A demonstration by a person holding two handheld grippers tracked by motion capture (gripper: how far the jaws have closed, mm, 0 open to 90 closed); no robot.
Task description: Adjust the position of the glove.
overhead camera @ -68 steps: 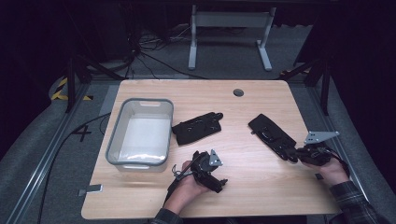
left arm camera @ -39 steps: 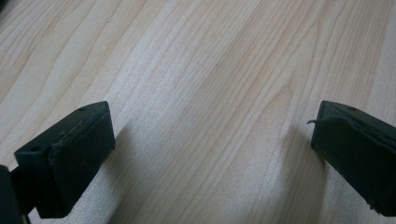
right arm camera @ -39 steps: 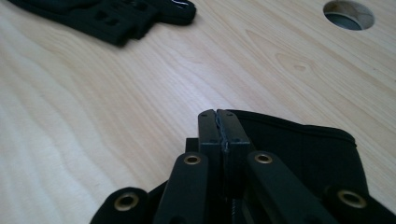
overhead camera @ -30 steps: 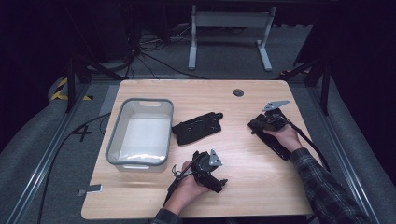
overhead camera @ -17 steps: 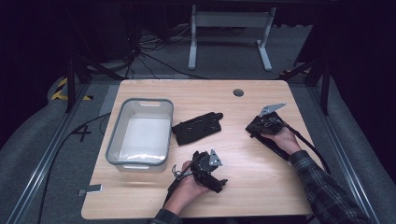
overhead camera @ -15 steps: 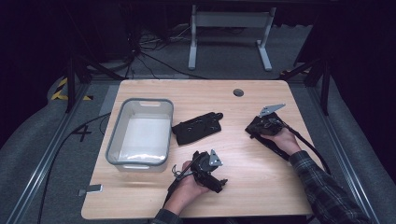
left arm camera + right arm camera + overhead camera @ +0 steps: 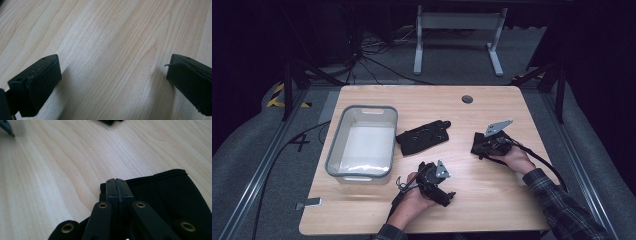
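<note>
My right gripper lies low over a black fabric case at the table's right side, with a hand behind it. In the right gripper view its jaws are pressed shut, tips at the case's left edge; whether any fabric is pinched I cannot tell. A second black case lies flat mid-table beside the bin. My left gripper rests near the front edge in a hand. Its jaws stand open over bare wood, nothing between them.
A clear plastic bin with a grey rim stands empty on the left half of the wooden table. A round cable hole sits near the far edge. A small metal clip sticks out at the front left.
My right gripper came in from the right edge onto the right-hand case, then slid left and toward the front with it. The left gripper stayed put.
</note>
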